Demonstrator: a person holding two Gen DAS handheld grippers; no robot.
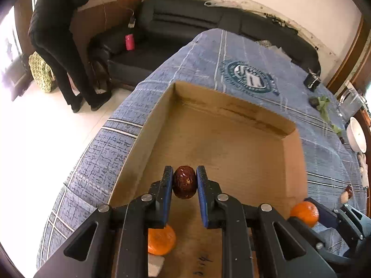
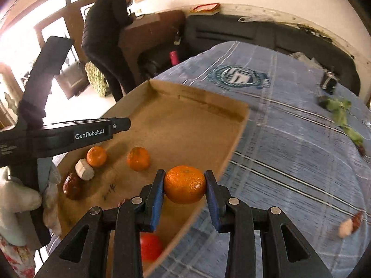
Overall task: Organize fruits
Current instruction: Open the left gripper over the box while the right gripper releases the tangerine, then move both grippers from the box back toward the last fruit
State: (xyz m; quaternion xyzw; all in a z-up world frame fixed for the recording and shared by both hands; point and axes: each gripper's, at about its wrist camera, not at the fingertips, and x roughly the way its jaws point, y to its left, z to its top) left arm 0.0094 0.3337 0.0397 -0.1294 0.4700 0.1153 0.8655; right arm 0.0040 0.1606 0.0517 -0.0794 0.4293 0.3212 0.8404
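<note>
Nearest the left wrist camera, the left gripper (image 1: 184, 181) has its jaws pinching a dark red date (image 1: 184, 181) above the cardboard tray (image 1: 231, 139), with an orange (image 1: 161, 239) lying on the tray floor at 7 o'clock of it. In the right wrist view, the right gripper (image 2: 184, 184) has its jaws pinching a second orange (image 2: 184, 184) over the tray's right edge (image 2: 234, 148). Further into the tray, at 10 o'clock, two oranges (image 2: 138, 158), a pale lump (image 2: 84, 169) and another date (image 2: 72, 186) lie grouped; a red fruit (image 2: 150, 247) sits at 7 o'clock. The tray rests on a blue checked cloth (image 2: 289, 139), where a stray fruit (image 2: 351, 224) lies at 4 o'clock. This looks like the carrying step: next, each fruit likely needs lowering beside its own kind before the jaws spread.
</note>
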